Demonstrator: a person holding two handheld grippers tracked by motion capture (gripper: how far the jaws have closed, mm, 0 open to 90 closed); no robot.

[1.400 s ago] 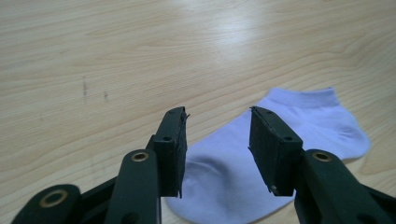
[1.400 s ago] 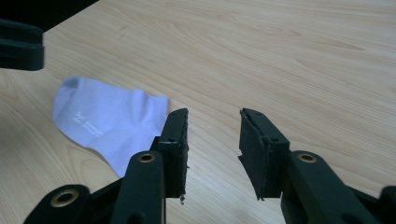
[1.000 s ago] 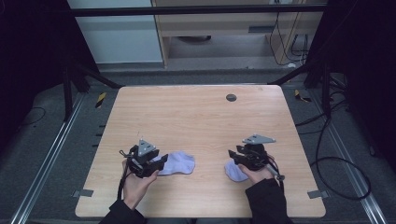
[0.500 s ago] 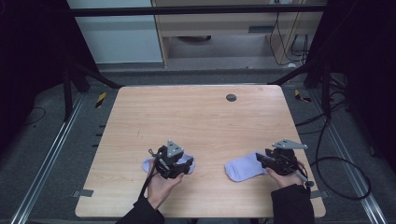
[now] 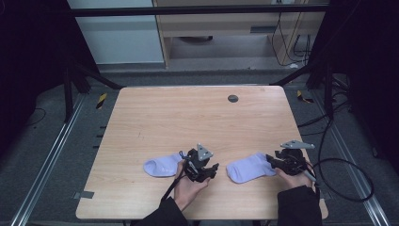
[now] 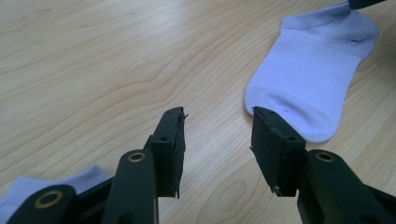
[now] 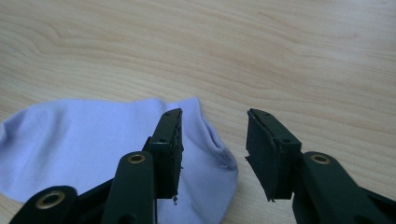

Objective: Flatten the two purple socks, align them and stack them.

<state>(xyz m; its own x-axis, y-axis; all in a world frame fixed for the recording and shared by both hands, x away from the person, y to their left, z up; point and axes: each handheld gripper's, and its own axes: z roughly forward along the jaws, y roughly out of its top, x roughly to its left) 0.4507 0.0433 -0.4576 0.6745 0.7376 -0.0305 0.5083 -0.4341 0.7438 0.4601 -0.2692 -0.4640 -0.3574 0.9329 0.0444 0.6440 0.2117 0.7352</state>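
Note:
Two lilac socks lie flat near the table's front edge. The left sock (image 5: 162,165) is behind my left gripper (image 5: 212,169), and a corner of that sock (image 6: 28,191) peeks past the jaws. My left gripper (image 6: 217,116) is open over bare wood and faces the right sock (image 6: 313,79). Its jaws have just been closing a little, with nothing between them. My right gripper (image 5: 273,162) points left at the right sock (image 5: 249,168). It is open (image 7: 213,116), its jaws also just closing slightly, and that sock's (image 7: 84,140) end lies under them, unpinched.
The wooden table (image 5: 188,117) has a round dark grommet (image 5: 233,98) at the back. Metal rails and cables run along the floor on both sides. A low cabinet stands beyond the far edge.
My left hand has slid right across its sock, which now lies behind it. My right hand has moved right to the right sock's end, and that sock has shifted slightly right.

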